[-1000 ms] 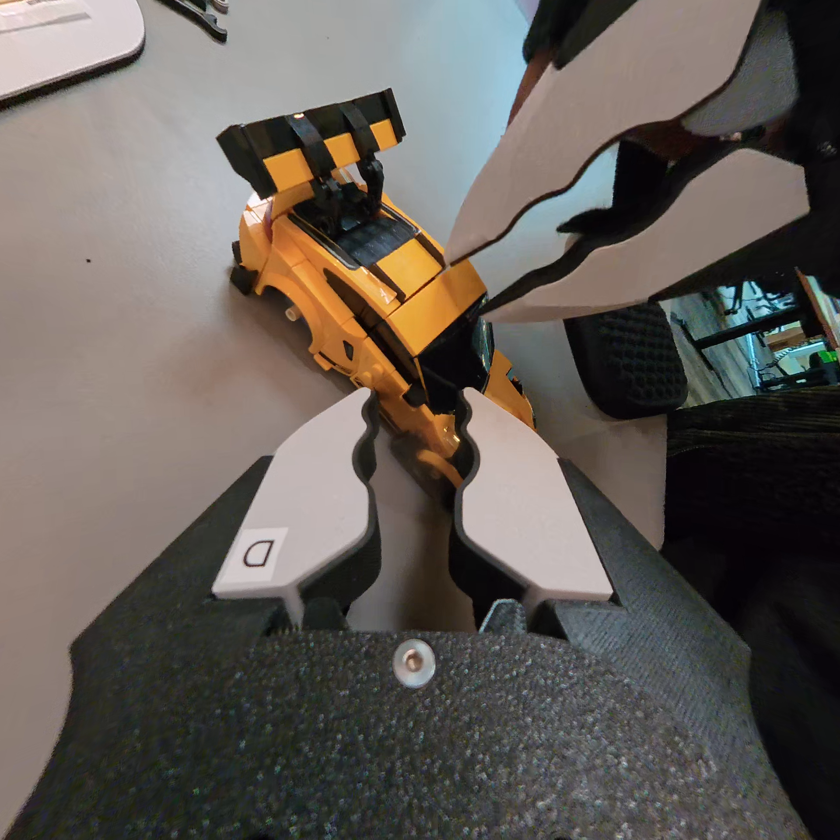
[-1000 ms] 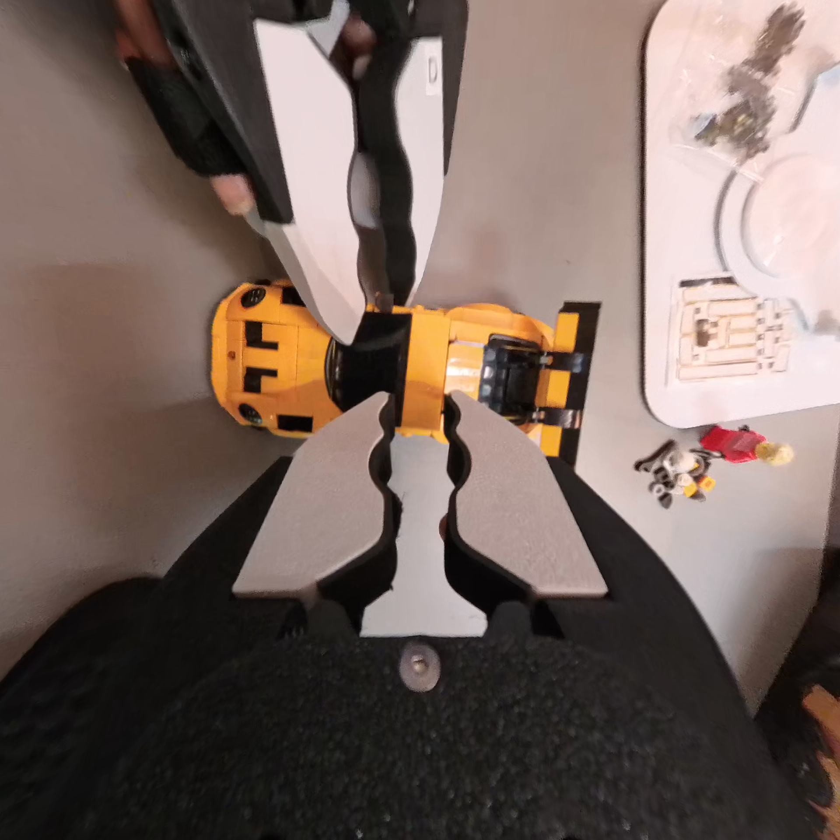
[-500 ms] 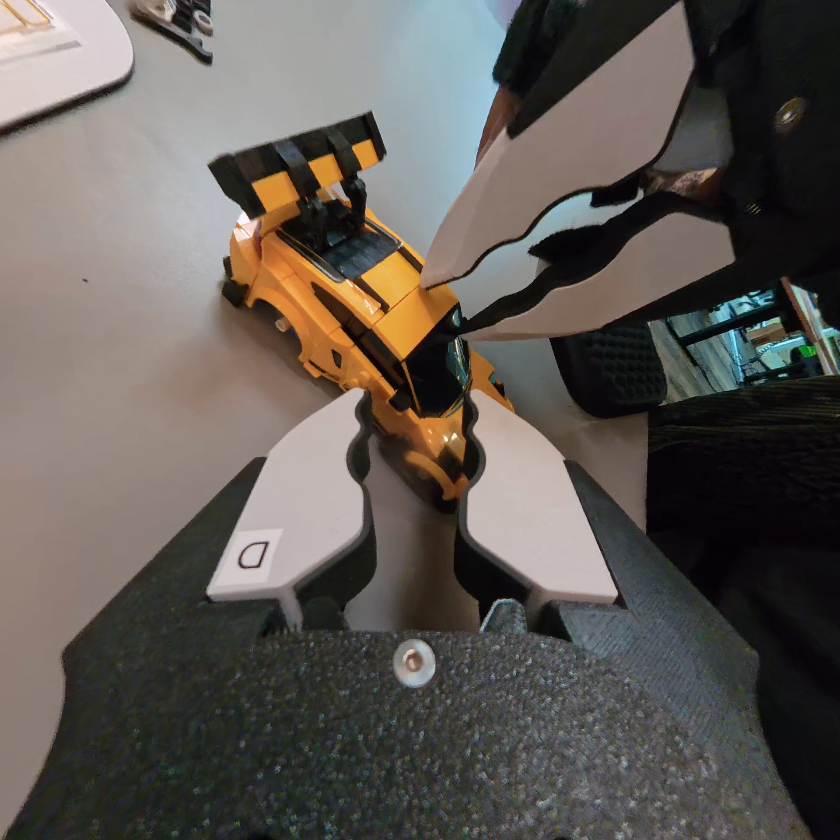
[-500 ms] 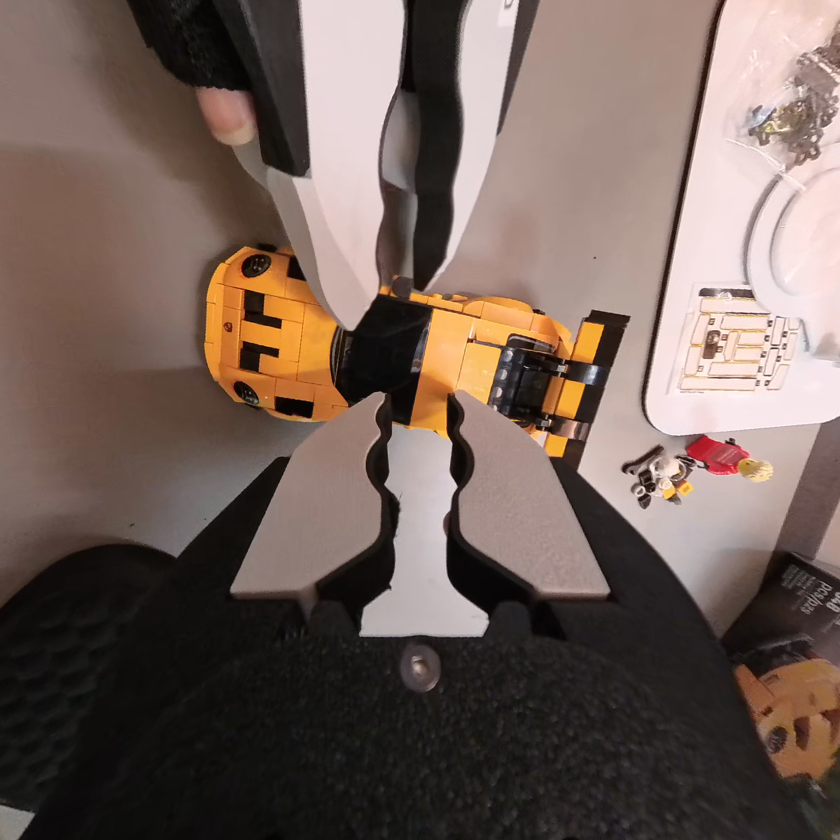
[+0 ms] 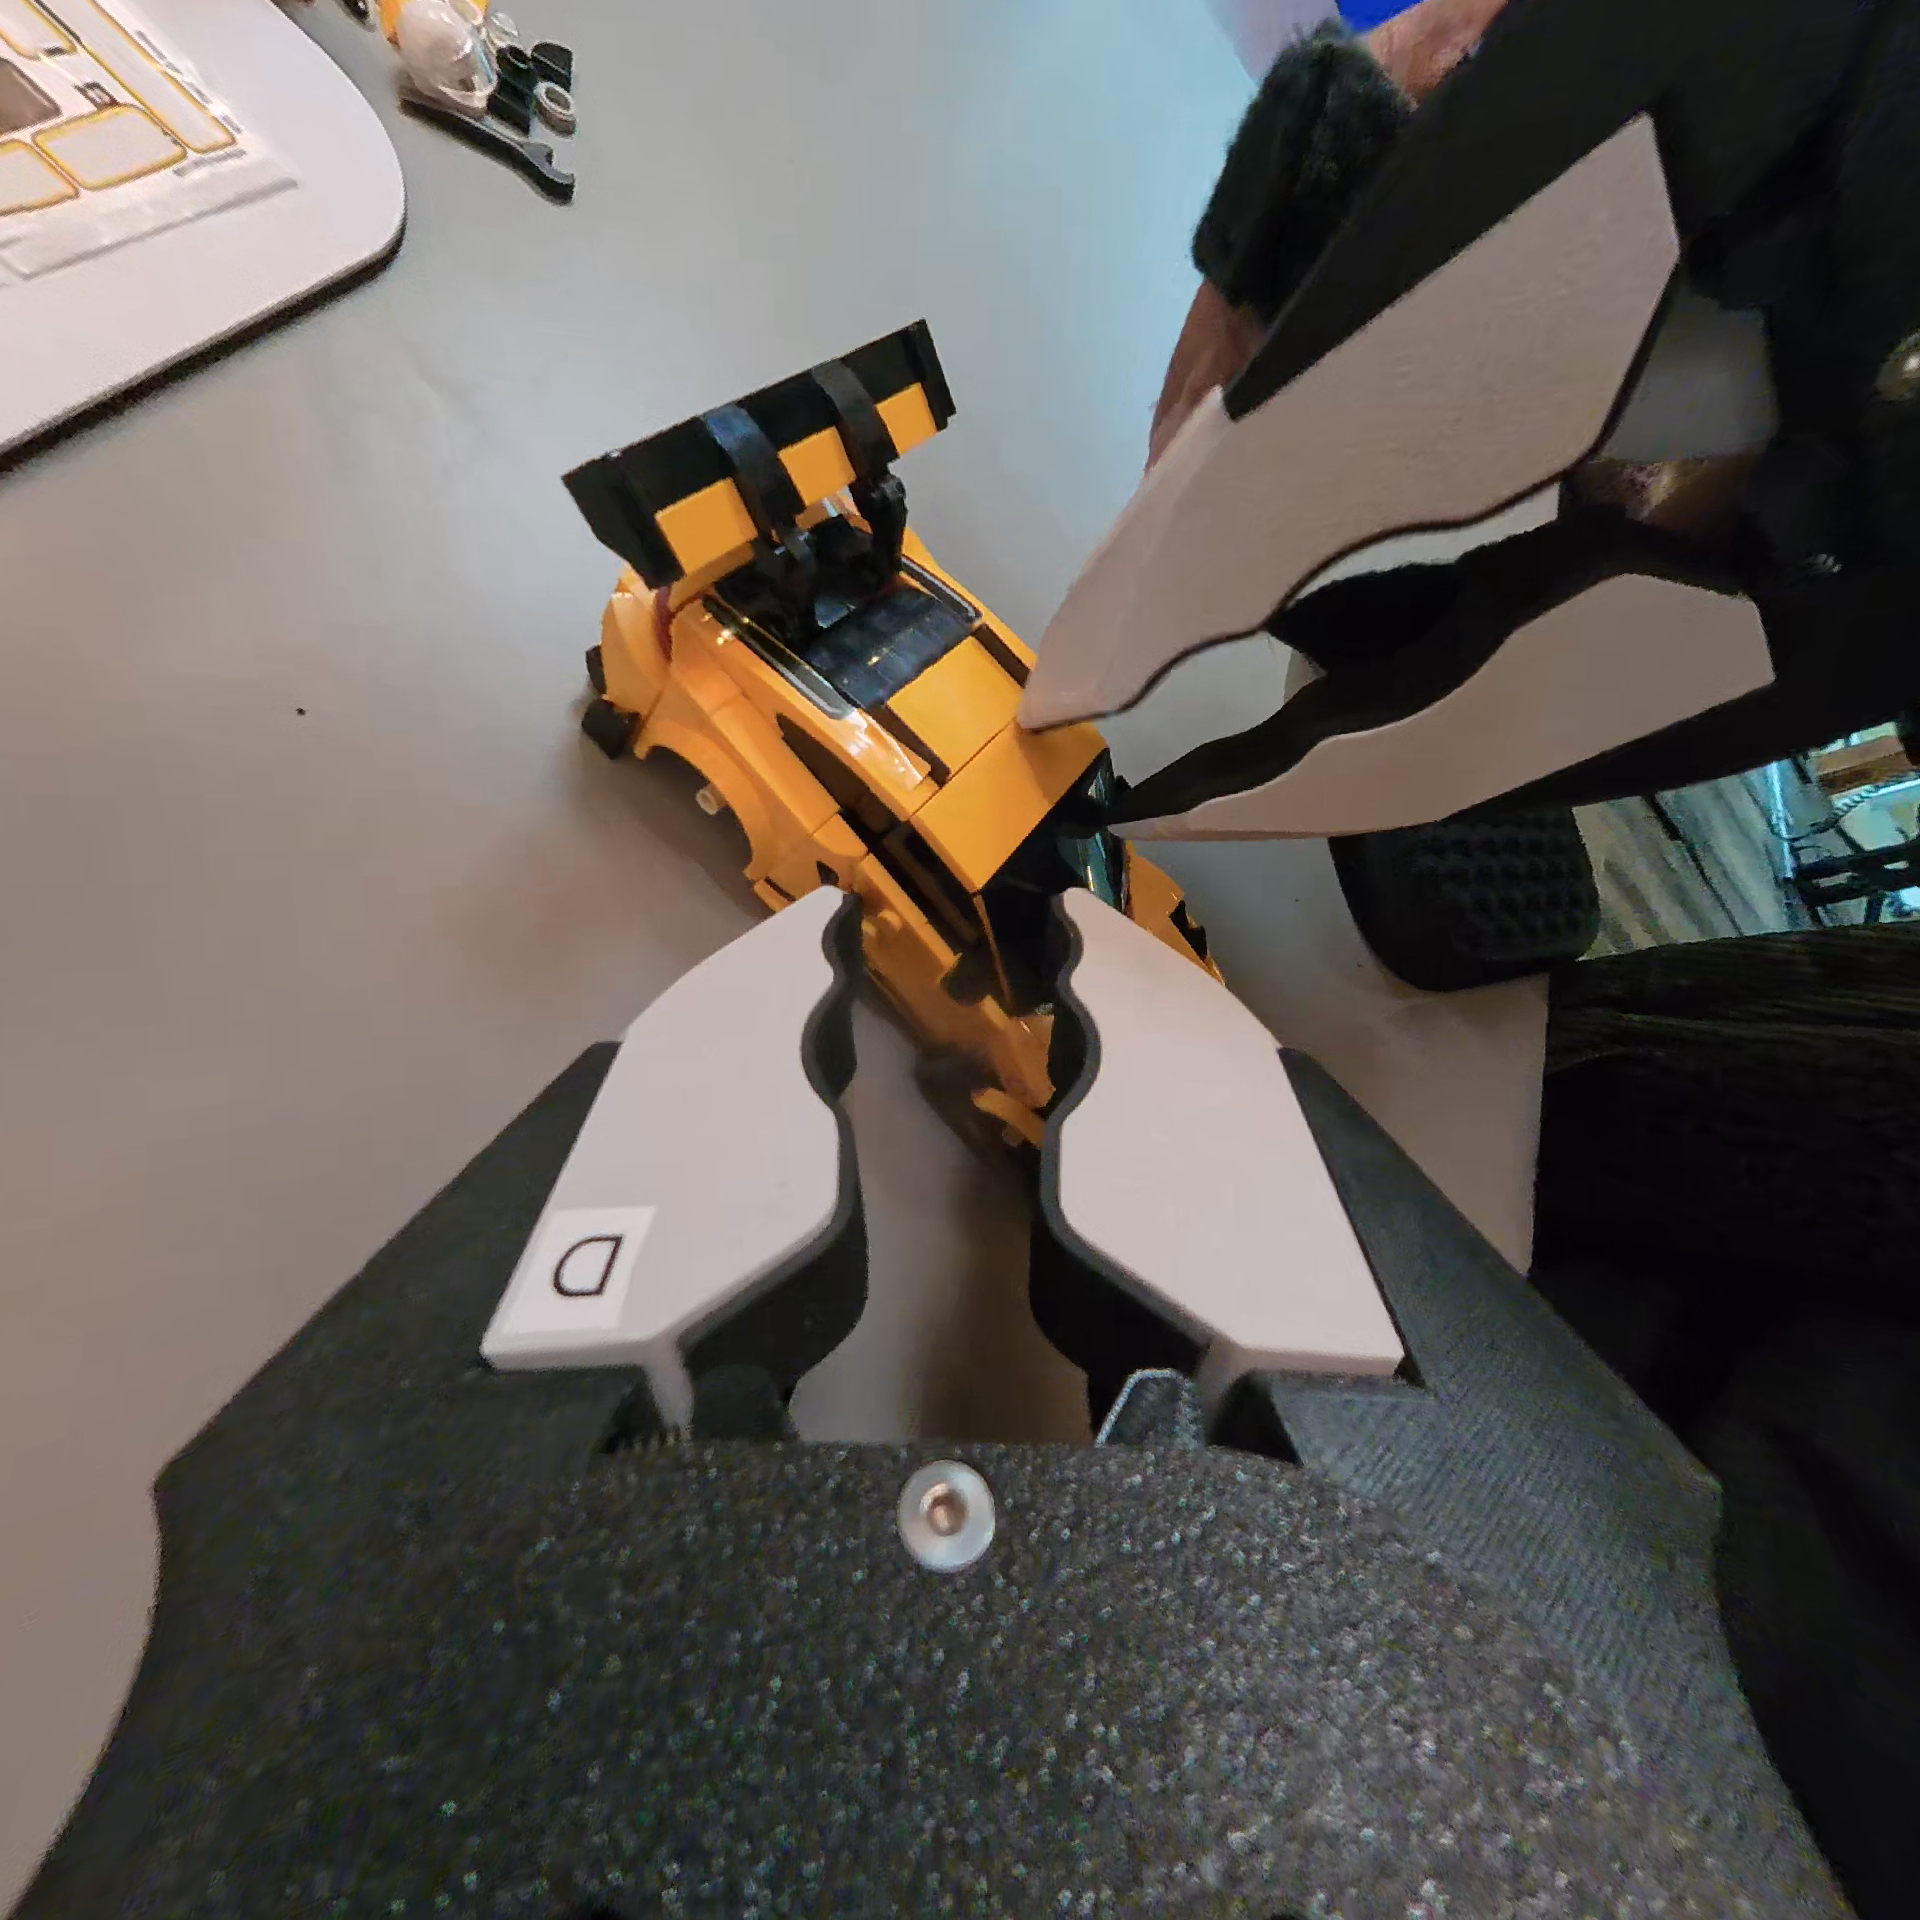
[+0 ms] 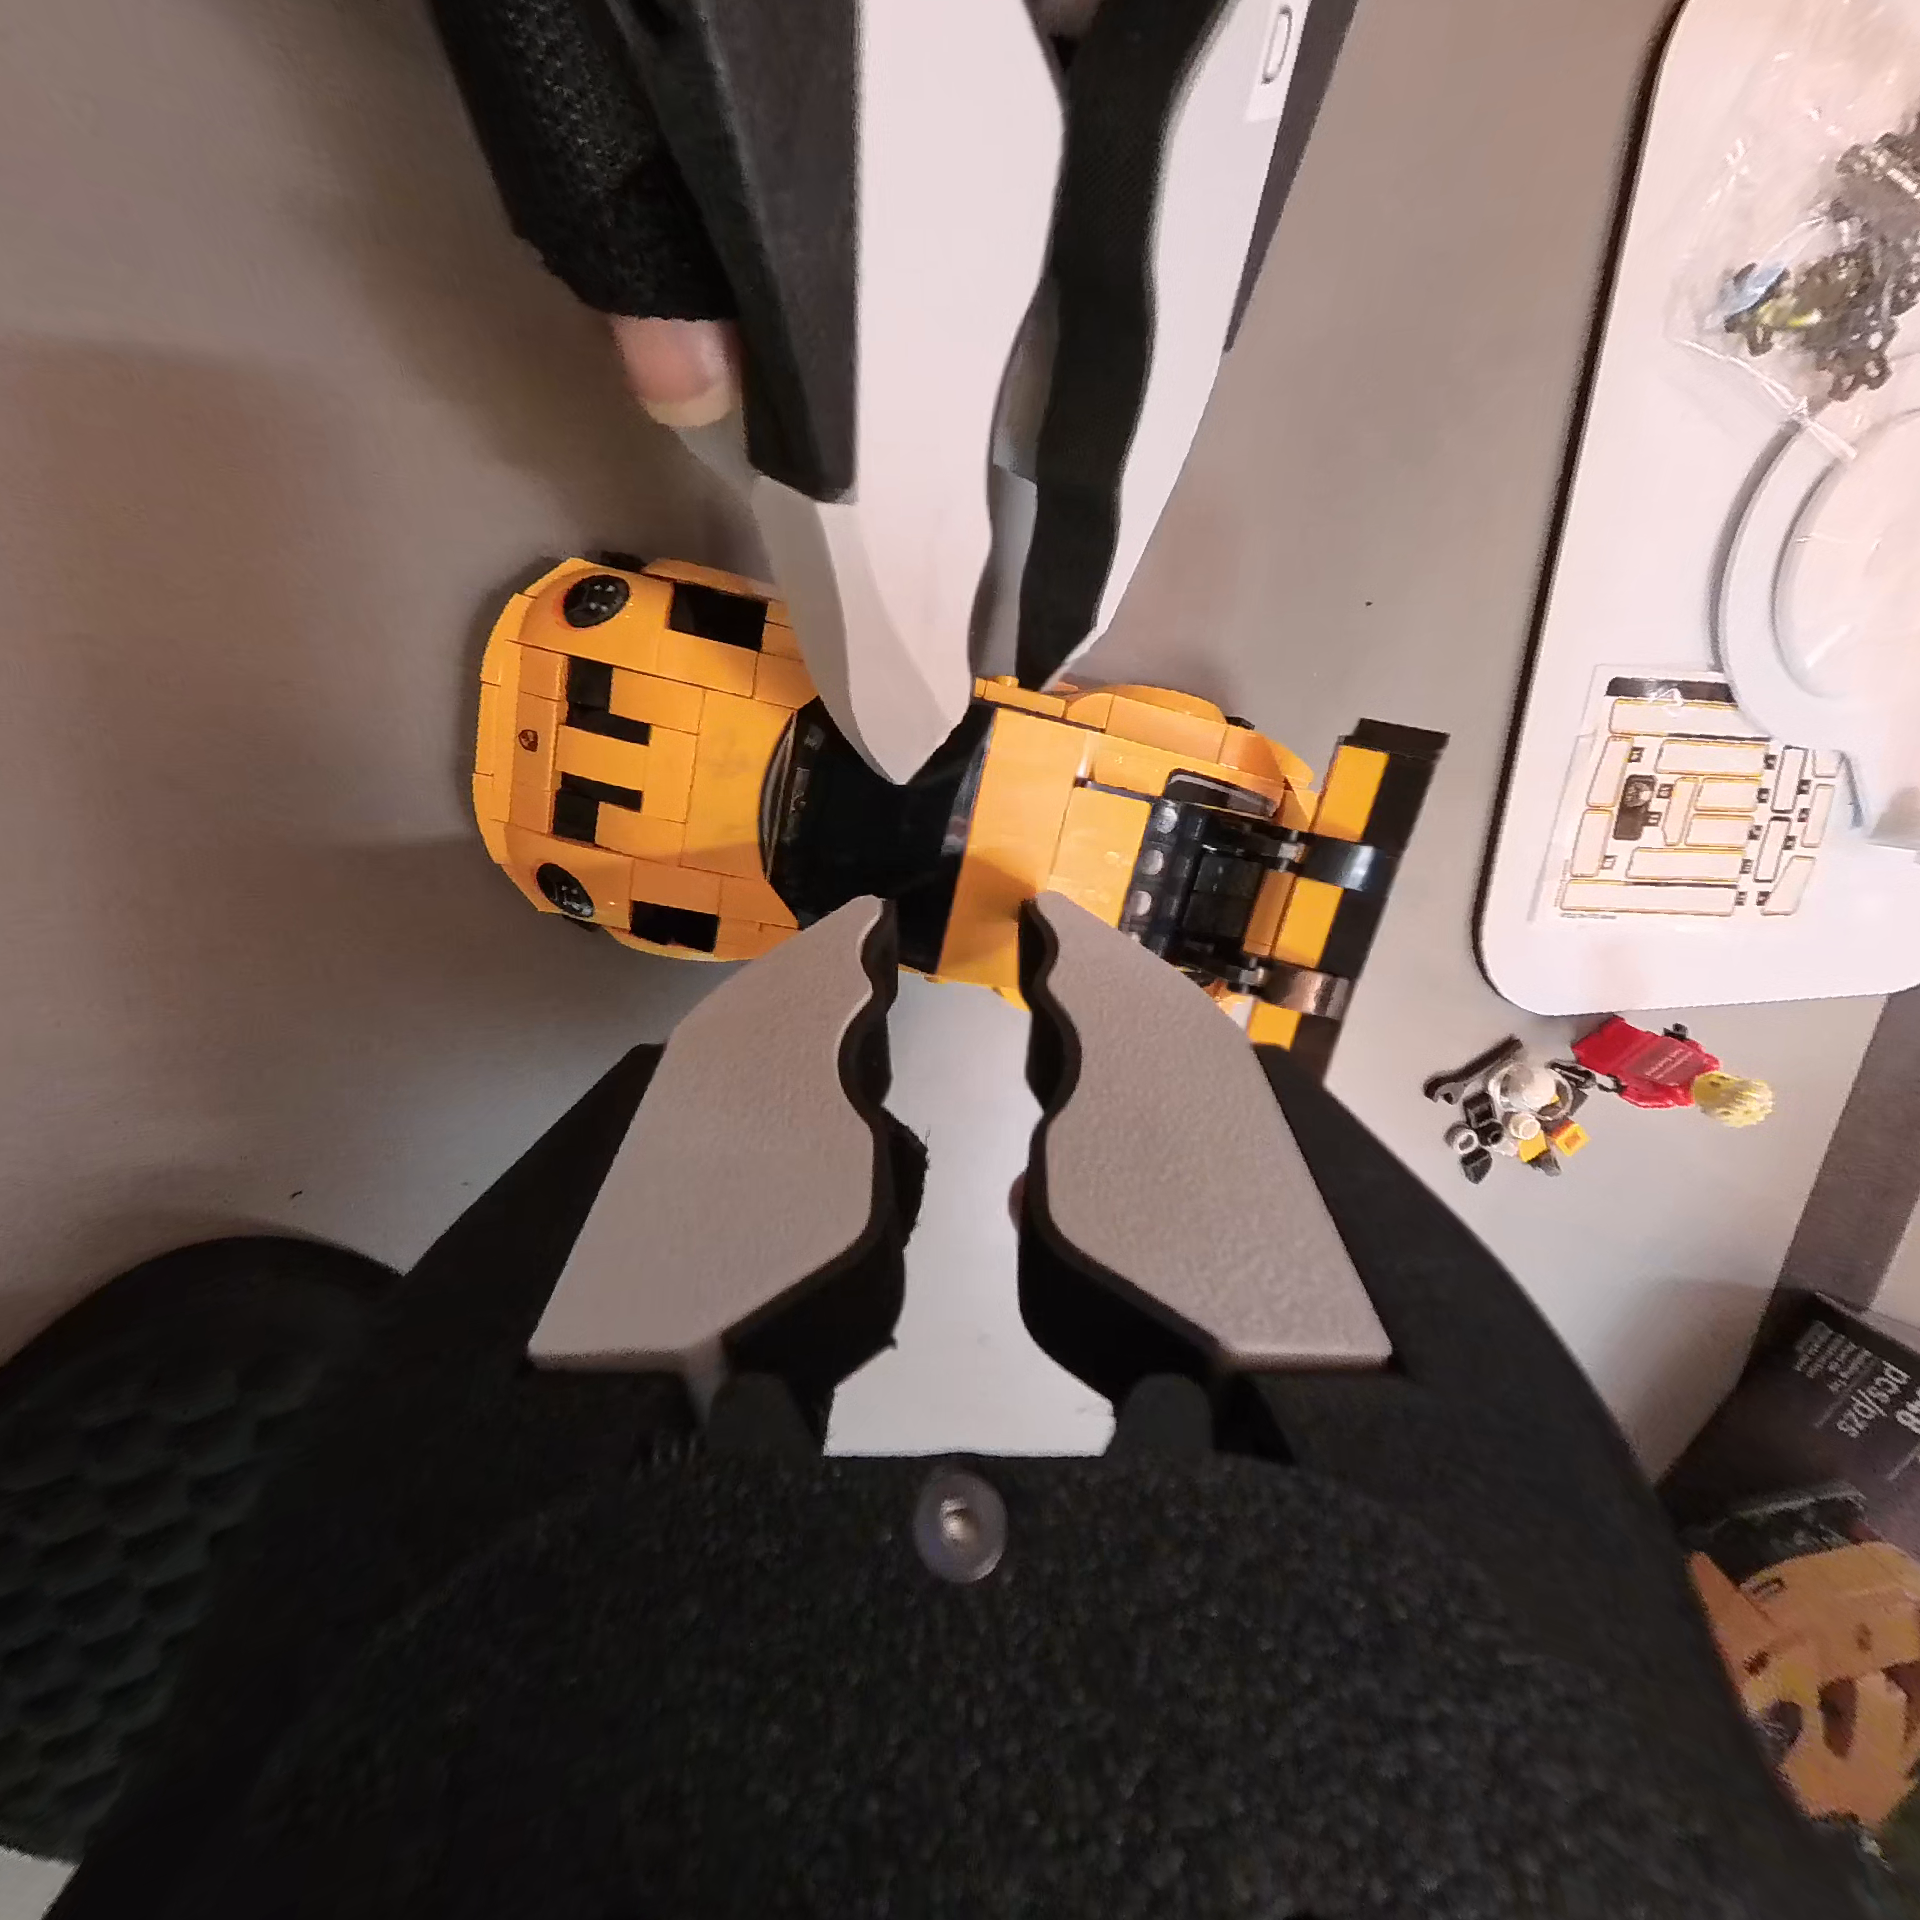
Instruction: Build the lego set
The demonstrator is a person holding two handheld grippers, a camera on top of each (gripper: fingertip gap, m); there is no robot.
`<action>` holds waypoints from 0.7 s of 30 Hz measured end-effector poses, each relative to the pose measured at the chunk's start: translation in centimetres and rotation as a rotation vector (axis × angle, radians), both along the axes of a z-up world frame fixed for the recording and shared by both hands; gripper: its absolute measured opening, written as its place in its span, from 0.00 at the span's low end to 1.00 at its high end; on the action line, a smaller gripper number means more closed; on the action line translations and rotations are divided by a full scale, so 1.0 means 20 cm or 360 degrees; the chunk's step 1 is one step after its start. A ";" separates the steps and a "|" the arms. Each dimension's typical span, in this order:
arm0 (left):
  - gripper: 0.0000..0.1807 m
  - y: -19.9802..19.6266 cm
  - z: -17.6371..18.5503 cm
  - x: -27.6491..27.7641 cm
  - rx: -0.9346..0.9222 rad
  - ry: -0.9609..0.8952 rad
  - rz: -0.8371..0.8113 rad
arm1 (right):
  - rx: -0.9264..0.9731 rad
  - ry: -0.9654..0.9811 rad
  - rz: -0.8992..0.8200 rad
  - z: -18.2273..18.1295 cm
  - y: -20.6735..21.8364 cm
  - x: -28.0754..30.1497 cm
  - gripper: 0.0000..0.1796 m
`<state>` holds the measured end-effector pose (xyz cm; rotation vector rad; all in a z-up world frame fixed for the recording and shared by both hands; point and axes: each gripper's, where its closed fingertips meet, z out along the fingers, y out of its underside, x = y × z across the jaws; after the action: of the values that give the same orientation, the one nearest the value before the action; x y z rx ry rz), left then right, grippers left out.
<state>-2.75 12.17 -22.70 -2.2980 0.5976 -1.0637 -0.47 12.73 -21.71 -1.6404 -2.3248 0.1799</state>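
A yellow and black lego car [image 6: 644, 769] with a striped rear wing [image 5: 769, 478] stands on the grey table [image 5: 260, 831]. My left gripper [image 5: 951, 925] is open, its tips on either side of the cabin from one flank of the car. In the right wrist view it reaches down from the top, with one fingertip [image 6: 894, 748] on the dark windshield. My right gripper [image 6: 956, 920] is open, its tips at the cabin's near side. In the left wrist view the right gripper [image 5: 1075, 769] has its tips on the roof's front edge and the windshield.
A white tray [image 6: 1558, 935] at the right holds a sticker sheet [image 6: 1704, 810] and a bag of small parts [image 6: 1829, 270]. A red minifigure [image 6: 1652, 1060] and loose bits [image 6: 1507, 1112] lie in front of it. The set's box [image 6: 1829, 1558] sits at the lower right. A gloved hand [image 6: 623, 208] holds the left gripper. Both grippers' tips are close together, under 4 cm apart. The red minifigure [image 6: 1652, 1060] is about equally far from each gripper, around 20 cm.
The car has turned slightly on the table between the two grippers. Both grippers keep their tips at the cabin, and their gaps have not changed.
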 end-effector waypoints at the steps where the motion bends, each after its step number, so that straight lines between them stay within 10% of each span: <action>1: 0.19 0.00 0.00 0.00 -0.0006 -0.0001 0.0001 | 0.0023 0.0017 -0.0004 0.00 0.00 0.00 0.11; 21: 0.20 -0.01 -0.02 0.00 0.0035 0.0047 -0.0017 | -0.0027 -0.0006 0.0020 -0.01 -0.01 0.00 0.09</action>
<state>-2.70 11.95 -23.03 -2.2974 0.6311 -1.0249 -0.55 12.57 -21.82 -1.6362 -2.3432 0.2000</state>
